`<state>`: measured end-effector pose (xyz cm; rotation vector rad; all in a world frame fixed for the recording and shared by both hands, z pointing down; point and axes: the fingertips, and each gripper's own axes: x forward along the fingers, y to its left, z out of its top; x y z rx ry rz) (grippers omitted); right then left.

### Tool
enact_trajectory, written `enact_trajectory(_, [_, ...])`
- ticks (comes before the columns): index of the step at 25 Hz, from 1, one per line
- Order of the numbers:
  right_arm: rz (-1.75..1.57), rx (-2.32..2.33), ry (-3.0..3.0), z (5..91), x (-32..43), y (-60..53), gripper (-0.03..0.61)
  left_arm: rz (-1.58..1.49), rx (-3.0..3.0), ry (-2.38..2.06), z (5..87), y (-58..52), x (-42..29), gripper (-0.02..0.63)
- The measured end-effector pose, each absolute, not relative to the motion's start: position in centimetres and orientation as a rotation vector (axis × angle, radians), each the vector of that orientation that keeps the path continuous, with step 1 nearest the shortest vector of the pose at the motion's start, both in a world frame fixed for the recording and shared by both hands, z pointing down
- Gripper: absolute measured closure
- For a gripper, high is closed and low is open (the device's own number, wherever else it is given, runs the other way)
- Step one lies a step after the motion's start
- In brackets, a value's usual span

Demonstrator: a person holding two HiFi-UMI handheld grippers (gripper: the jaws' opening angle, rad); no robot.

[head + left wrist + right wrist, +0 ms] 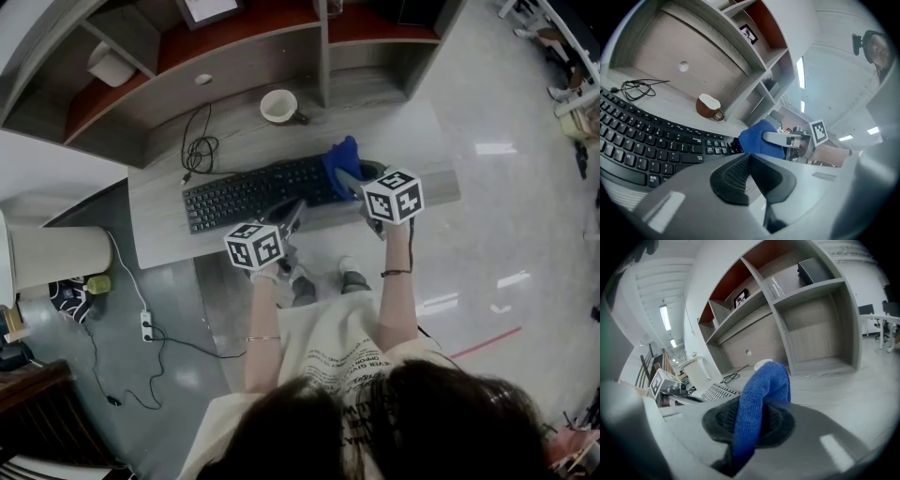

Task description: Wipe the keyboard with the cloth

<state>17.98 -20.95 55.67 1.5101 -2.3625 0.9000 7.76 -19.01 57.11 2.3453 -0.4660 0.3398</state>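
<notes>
Below the person's hair, the right gripper pinches the blue cloth at the right end of the keyboard; the left gripper has jaws pressed together, empty; wiping seems barely begun

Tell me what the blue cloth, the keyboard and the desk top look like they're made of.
Cloth: soft blue textile with a fine fuzzy nap, probably microfibre; it drapes limply.
Keyboard: black matte plastic, judging by the moulded keys with printed legends.
Desk top: pale grey wood-grain, smooth, likely laminate rather than solid wood.
</notes>
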Motion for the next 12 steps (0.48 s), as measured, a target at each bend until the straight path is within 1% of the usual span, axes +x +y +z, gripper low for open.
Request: enact_trajectory(12, [0.927, 1.541, -2.349, 56.0, 16.9, -21.4, 0.526, 0.327, 2.353, -0.465, 56.8, -20.0, 6.3, 0.617])
